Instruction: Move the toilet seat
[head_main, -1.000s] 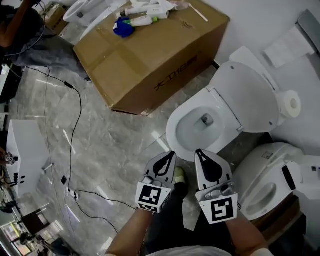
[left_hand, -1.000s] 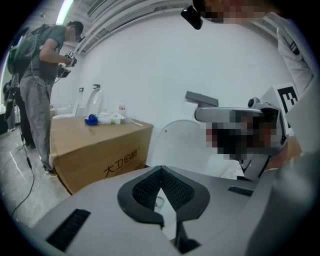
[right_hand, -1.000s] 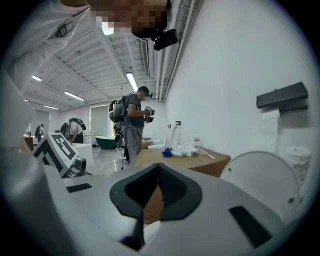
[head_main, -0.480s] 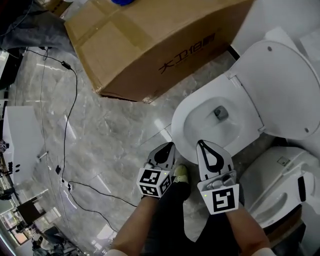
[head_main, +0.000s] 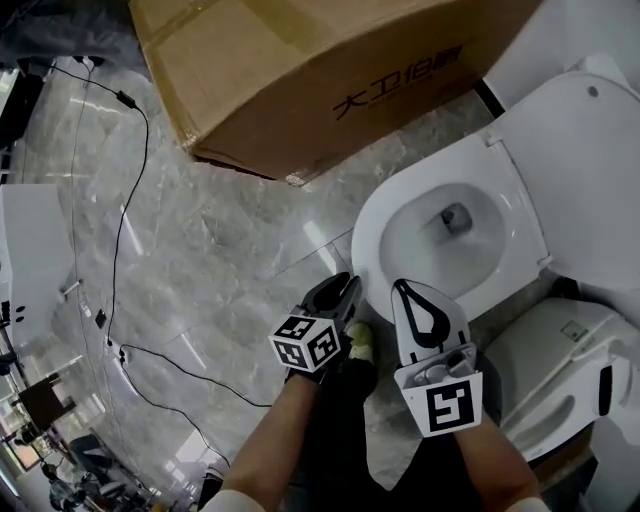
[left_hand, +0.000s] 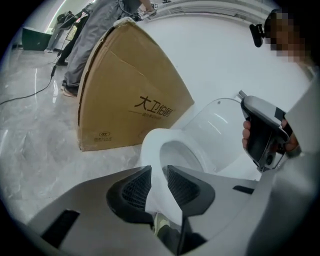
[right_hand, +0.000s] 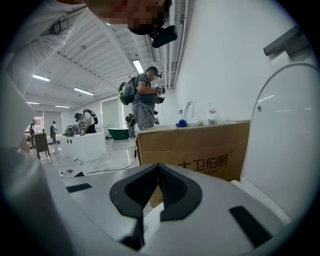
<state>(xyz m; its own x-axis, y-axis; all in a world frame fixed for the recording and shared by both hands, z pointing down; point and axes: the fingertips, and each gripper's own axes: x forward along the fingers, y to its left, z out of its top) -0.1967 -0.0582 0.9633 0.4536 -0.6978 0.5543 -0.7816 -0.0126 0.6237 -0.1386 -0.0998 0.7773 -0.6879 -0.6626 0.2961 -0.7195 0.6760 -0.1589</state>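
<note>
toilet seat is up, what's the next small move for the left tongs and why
Probably ease the left tongs forward and up toward the free edge of the raised toilet seat. Their jaws are opening with nothing between them, and they hang short of the bowl, well away from the seat. The right tongs are shut and empty.

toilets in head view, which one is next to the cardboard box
The upper toilet, with its lid raised and bowl showing; the other toilet sits lower right, away from the box.
</note>
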